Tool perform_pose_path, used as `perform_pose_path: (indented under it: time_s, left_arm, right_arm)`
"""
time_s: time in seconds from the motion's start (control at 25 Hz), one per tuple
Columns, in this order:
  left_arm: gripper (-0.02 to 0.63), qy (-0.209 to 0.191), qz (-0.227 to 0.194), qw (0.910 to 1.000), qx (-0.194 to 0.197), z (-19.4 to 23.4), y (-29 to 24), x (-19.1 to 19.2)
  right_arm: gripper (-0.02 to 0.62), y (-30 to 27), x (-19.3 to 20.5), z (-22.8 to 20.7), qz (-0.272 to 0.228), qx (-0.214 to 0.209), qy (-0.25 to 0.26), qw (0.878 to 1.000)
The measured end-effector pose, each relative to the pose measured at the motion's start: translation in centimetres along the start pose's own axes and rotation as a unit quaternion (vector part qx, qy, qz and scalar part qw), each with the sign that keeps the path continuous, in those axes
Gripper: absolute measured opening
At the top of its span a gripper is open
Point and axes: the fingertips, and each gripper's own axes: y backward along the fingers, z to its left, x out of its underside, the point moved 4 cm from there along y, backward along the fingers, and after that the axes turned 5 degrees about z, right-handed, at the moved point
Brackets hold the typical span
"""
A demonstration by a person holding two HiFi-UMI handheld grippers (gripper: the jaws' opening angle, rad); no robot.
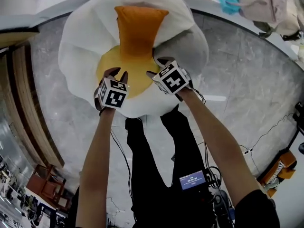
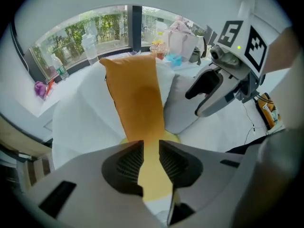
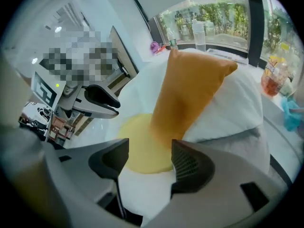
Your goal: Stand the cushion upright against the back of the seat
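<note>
An orange cushion (image 1: 140, 30) lies tilted up over a big fried-egg seat, whose white padding (image 1: 83, 37) surrounds a yellow yolk (image 1: 137, 80). My left gripper (image 1: 118, 75) is at the yolk's near left. In the left gripper view its jaws (image 2: 151, 163) stand narrow, shut on the lower end of the cushion (image 2: 135, 99), which runs straight up from them. My right gripper (image 1: 156, 72) is beside it at the right. Its jaws (image 3: 149, 163) are open, over the yolk (image 3: 142, 146), with the cushion's (image 3: 190, 89) lower end just beyond the right finger (image 3: 190, 167).
The seat stands on a grey marble floor (image 1: 247, 65). Behind it, a window ledge (image 2: 61, 80) holds bottles and small clutter. Bags and cloth (image 1: 266, 4) lie at the far right. Cables (image 1: 266, 132) trail on the floor to my right, and a wooden panel (image 1: 23, 103) runs along the left.
</note>
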Motion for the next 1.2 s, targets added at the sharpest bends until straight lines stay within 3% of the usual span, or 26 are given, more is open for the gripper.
perform_pose_path:
  time_s: [0.24, 0.36, 0.64, 0.96, 1.2]
  left_arm:
    - [0.104, 0.039, -0.048, 0.9980, 0.009, -1.8, 7.4, 0.2]
    - [0.100, 0.040, -0.063, 0.9971, 0.013, -3.2, 11.6, 0.9]
    - [0.074, -0.002, -0.099, 0.9950, 0.014, -4.5, 21.5, 1.0]
    - [0.029, 0.005, -0.176, 0.9830, 0.052, -8.5, 32.3, 1.5]
    - [0.014, 0.036, -0.219, 0.9712, 0.086, -9.5, 38.6, 5.1]
  right_arm:
    - [0.273, 7.4, -0.2, 3.0, -0.019, 0.007, -0.025, 0.999]
    - [0.239, 11.4, -0.4, 5.6, -0.028, 0.001, -0.028, 0.999]
    - [0.195, 19.4, -2.8, 14.4, -0.043, 0.002, 0.056, 0.998]
    - [0.073, 27.1, -4.5, 23.9, -0.050, 0.029, 0.129, 0.990]
    - [0.027, 29.8, -4.7, 29.8, -0.075, 0.044, 0.125, 0.988]
